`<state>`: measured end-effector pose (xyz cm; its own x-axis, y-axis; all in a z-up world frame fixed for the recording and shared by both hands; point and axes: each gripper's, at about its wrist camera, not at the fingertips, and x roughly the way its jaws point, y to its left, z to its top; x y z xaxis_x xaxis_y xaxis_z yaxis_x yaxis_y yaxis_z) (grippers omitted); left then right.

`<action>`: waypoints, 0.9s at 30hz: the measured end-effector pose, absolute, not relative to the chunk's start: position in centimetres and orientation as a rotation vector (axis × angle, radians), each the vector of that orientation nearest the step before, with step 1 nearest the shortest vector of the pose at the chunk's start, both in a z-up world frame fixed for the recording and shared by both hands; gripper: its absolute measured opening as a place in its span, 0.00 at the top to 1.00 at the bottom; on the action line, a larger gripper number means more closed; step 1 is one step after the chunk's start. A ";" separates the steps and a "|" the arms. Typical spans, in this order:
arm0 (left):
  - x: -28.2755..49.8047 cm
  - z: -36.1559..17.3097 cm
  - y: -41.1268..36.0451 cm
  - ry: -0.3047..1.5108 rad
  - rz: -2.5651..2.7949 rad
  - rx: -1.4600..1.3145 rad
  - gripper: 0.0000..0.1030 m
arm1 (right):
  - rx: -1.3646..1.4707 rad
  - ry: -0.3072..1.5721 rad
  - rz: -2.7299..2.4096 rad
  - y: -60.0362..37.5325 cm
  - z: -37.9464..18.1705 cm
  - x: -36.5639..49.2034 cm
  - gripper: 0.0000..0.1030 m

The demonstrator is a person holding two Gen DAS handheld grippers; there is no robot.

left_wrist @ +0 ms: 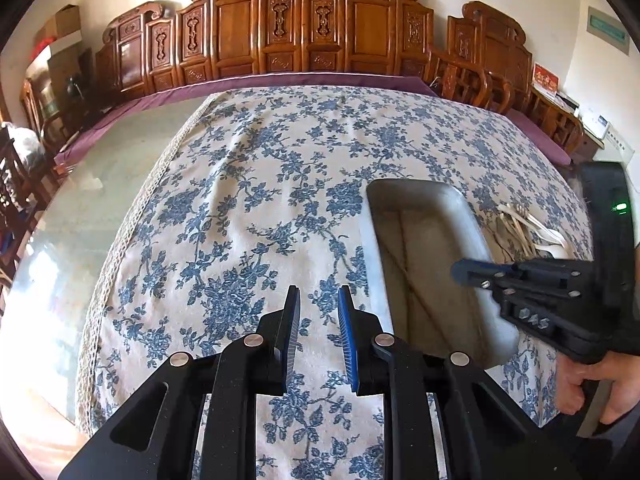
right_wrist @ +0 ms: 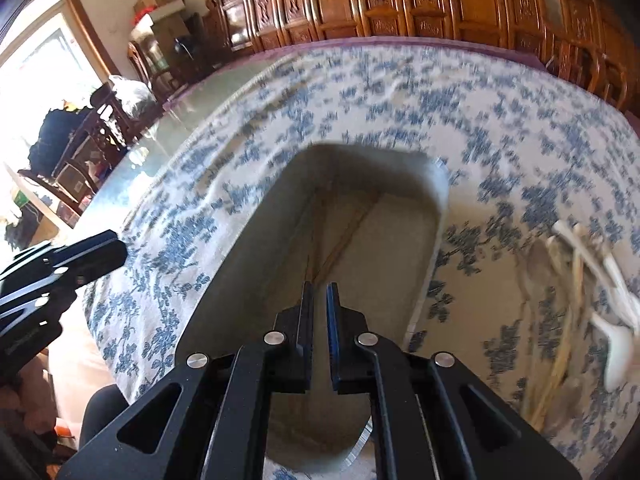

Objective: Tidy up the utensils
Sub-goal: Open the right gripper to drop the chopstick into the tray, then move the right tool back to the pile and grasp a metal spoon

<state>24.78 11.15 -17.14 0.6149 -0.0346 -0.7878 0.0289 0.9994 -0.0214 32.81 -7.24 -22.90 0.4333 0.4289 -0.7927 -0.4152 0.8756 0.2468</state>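
A grey oblong tray point(left_wrist: 432, 232) point(right_wrist: 400, 260) lies on the flowered tablecloth, with thin wooden chopsticks point(left_wrist: 416, 292) point(right_wrist: 348, 232) inside it. Loose utensils point(left_wrist: 528, 236) point(right_wrist: 592, 280), white spoons and more chopsticks, are heaped on the cloth to the tray's right. My right gripper point(right_wrist: 320, 286) point(left_wrist: 458, 270) hangs over the tray's near half. Its jaws are shut to a narrow slit, and the chopsticks' near ends lie just beyond the tips with nothing visibly pinched. My left gripper point(left_wrist: 319, 292) point(right_wrist: 116, 254) hovers over bare cloth left of the tray, open and holding nothing.
The blue-flowered cloth point(left_wrist: 248, 184) covers most of a glass-topped table point(left_wrist: 100, 184), whose bare glass shows at the left. Carved wooden chairs point(left_wrist: 280, 28) line the far side. A person's hand point(left_wrist: 592, 392) holds the right gripper's handle.
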 end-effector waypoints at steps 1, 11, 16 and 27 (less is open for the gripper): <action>24.6 -17.0 10.9 0.903 -0.042 -0.004 0.80 | 0.009 0.969 0.522 -8.2 -22.3 32.3 0.91; 23.9 -16.1 6.4 0.873 -0.102 0.028 0.59 | -0.022 0.885 0.364 -20.5 -21.0 30.3 0.91; 24.1 -16.2 3.2 0.870 -0.137 0.009 0.56 | -0.005 0.898 0.316 -25.5 -22.2 31.2 0.91; 24.1 -16.8 -2.7 0.877 -0.196 0.048 0.56 | 0.052 0.912 0.375 -26.4 -25.4 32.8 0.83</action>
<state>24.09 -2.73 -16.84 0.6225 -0.1511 -0.7679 0.1902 0.9810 -0.0389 32.76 -26.37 -25.38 0.5520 0.3390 -0.7619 -0.2949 0.9339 0.2019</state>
